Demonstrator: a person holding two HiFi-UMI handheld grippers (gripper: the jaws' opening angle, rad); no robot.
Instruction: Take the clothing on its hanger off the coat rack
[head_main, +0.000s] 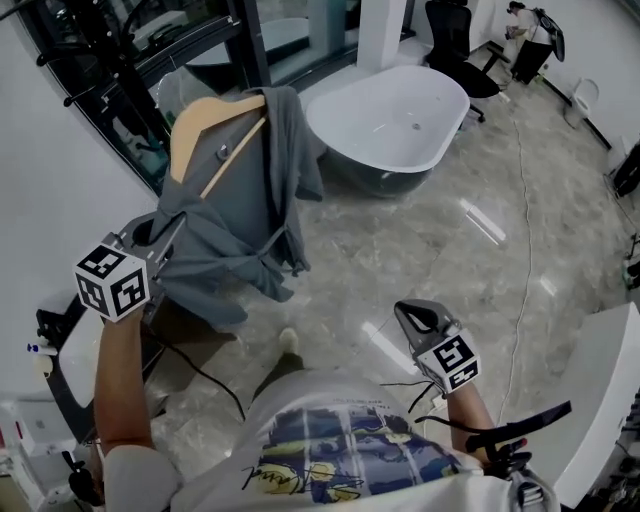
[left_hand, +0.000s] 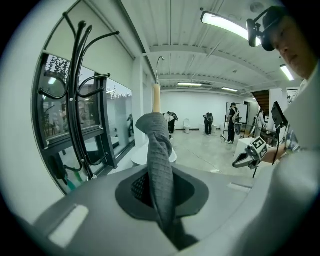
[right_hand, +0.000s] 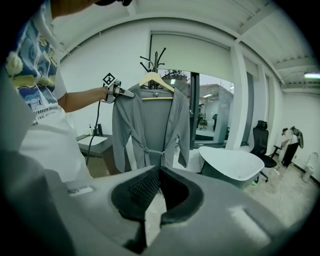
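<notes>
White bathtub on the glossy stone floor, ahead of the person. Black coat rack by the window. In the left gripper view it stands off to the left, apart from the garment.

Grey robe: waffle-textured fabric, long sleeves, open front, thin waist tie knotted at the middle. It hangs in the air between rack and tub, over the floor. In the right gripper view its long axis runs straight up and down, open front facing that camera, hem down, sleeves hanging at both sides.

Light wooden hanger inside the shoulders. Its bar runs about level side to side in the right gripper view. In the left gripper view the metal hook at its top stands up in open air, not on any rack arm.

Left gripper, raised at the robe's shoulder end, is clenched on a bunched fold of the grey cloth; the fabric runs up from between its jaws.

Right gripper is low and well apart from the robe, pointing at it, jaws closed together with nothing between them.
</notes>
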